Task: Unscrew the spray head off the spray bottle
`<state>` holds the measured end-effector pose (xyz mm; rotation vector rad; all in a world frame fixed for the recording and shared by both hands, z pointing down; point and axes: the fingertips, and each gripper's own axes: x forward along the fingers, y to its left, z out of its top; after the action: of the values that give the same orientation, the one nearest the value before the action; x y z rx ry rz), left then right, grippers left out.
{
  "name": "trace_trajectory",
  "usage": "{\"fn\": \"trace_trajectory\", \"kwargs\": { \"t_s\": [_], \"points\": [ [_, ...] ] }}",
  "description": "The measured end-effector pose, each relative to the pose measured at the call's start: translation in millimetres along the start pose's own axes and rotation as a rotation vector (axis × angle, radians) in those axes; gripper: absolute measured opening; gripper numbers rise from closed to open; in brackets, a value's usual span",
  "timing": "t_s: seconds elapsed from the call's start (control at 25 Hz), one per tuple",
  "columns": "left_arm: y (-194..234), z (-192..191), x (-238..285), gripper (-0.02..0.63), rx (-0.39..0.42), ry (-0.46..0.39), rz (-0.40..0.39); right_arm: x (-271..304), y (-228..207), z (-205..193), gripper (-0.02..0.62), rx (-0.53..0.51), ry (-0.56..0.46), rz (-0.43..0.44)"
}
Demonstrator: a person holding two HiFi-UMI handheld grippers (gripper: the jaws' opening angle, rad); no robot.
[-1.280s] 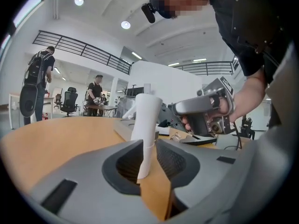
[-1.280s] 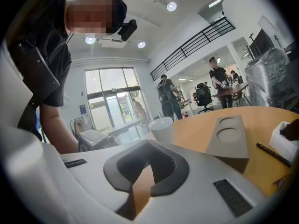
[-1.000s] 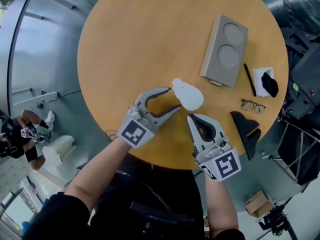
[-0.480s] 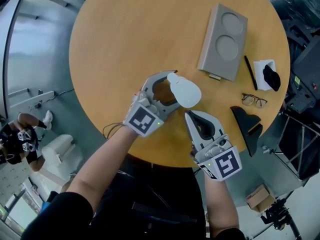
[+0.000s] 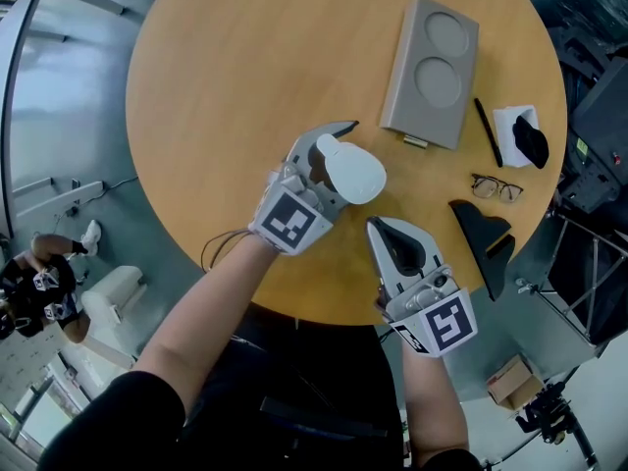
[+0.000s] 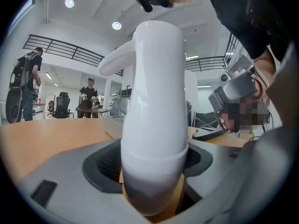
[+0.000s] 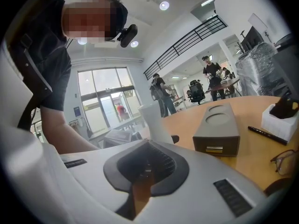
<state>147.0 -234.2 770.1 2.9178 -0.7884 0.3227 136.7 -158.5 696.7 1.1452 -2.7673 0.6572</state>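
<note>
Left claw [image 5: 336, 165] just opened wide, spray bottle [image 6: 152, 181] stood between jaws, unpressed; right claw [image 5: 374, 227] closed, empty; plastic judged light, smooth, slippery; body to be clamped low, spray head [image 6: 156, 55] twisted.

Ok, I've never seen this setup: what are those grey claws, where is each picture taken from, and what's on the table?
No robot here: a person holds a two-jaw gripper in each hand. One picture comes from a camera on the person's head, looking down; the other two come from cameras riding on the grippers, looking along their jaws. On the round wooden table are a white spray bottle, a grey box with two round recesses, a pen and glasses. The left gripper has just been opening its jaws, which stand wide around the bottle, apparently without pressing on it. The right gripper is shut and empty, over the table's near side.
</note>
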Motion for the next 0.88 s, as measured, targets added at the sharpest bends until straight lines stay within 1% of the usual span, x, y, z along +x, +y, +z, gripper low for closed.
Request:
{"fn": "trace_trajectory", "kwargs": {
  "t_s": [0.16,0.2,0.32,0.48,0.56,0.68,0.88],
  "points": [
    [-1,2,7,0.321,0.014,-0.002,-0.018,-4,0,-1,0.012,-0.004,-0.001,-0.009],
    [-1,2,8,0.319,0.016,-0.006,-0.022,-6,-1,-2,0.012,-0.006,-0.001,-0.012],
    [-4,4,10,0.295,0.025,-0.023,-0.051,-8,-2,-4,0.012,-0.008,-0.003,-0.025],
    [-14,10,6,0.29,0.051,-0.019,-0.098,-15,-1,0,0.012,-0.002,-0.016,-0.035],
    [-20,22,-1,0.288,0.044,-0.023,-0.113,-19,3,8,0.012,-0.008,-0.025,-0.037],
    [-30,52,-15,0.288,0.033,-0.037,-0.141,-26,16,28,0.012,-0.045,-0.039,-0.026],
    [-44,112,-47,0.29,0.022,-0.055,-0.175,-36,52,79,0.014,-0.136,-0.074,0.012]
  ]
}}
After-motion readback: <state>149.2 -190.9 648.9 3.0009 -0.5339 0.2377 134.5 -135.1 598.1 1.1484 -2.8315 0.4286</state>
